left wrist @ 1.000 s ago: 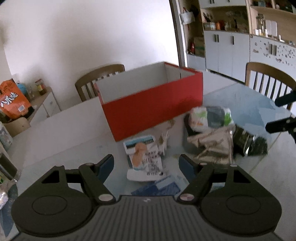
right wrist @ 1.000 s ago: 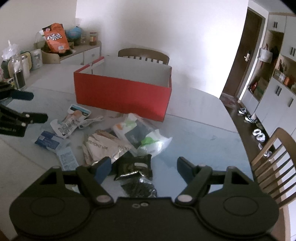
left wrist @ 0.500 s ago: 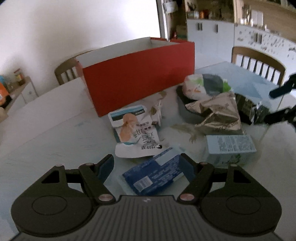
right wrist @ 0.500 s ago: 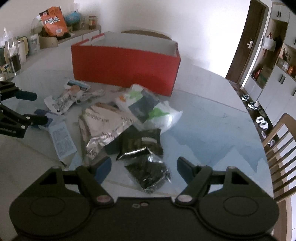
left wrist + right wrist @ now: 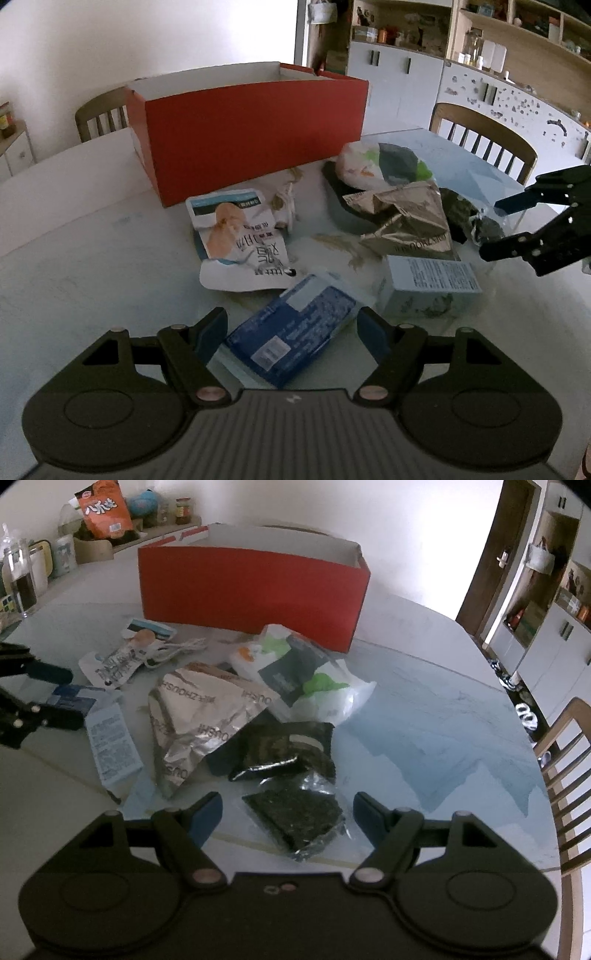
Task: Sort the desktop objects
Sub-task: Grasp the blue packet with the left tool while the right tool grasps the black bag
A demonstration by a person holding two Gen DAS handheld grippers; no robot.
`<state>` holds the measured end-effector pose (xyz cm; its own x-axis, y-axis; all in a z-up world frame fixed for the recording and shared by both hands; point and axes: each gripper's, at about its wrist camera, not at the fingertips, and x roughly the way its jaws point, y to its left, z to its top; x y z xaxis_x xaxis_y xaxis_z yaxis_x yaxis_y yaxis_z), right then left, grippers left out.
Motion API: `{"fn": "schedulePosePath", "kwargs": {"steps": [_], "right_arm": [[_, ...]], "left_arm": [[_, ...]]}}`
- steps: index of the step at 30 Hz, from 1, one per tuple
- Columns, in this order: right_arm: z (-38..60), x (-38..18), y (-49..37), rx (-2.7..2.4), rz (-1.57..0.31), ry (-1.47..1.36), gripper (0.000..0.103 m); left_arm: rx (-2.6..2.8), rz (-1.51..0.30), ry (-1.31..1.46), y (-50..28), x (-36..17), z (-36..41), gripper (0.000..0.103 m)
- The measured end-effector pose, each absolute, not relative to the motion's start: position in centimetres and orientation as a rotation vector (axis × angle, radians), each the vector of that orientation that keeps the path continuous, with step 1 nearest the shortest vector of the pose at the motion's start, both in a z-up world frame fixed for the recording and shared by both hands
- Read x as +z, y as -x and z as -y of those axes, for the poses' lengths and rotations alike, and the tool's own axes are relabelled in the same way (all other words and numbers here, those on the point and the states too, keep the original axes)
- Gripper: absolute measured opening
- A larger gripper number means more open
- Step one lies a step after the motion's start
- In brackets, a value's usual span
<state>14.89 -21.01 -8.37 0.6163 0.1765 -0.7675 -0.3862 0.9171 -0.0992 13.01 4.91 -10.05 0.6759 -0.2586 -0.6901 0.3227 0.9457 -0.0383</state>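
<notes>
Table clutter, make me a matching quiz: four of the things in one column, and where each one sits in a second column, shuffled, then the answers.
Things:
1. blue packet
2. seaweed pack
3. red box
4. foil wrapper

Places:
A. behind all the wrappers, open top
B. between the open left gripper's fingers
C. middle of the pile, partly over a dark packet
D. between the open right gripper's fingers

Pairs: 1-B, 2-D, 3-A, 4-C
</notes>
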Motion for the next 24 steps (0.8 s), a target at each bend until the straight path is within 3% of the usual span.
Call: {"fn": "schedulePosePath", "kwargs": {"steps": [12,20,24], "right_arm": [[21.3,-9.3,-15.4,0.32,-0.877,0.248,0.073],[21.6,-9.2,-15.2,0.318,-0.886,0.226,0.057],[21.7,-9.1,-15.0,0.316,-0.887,0.23,0.048]], "left_arm": [[-0.319,-0.751,-0.147,-12.2,-10.5,-3.0,0.075],[-0.301,-0.749,-0.156,-12.1,-10.2,-2.4,0.045],[-0.274,-0.747,-0.173,-11.8,-10.0,-2.2,0.04]]}}
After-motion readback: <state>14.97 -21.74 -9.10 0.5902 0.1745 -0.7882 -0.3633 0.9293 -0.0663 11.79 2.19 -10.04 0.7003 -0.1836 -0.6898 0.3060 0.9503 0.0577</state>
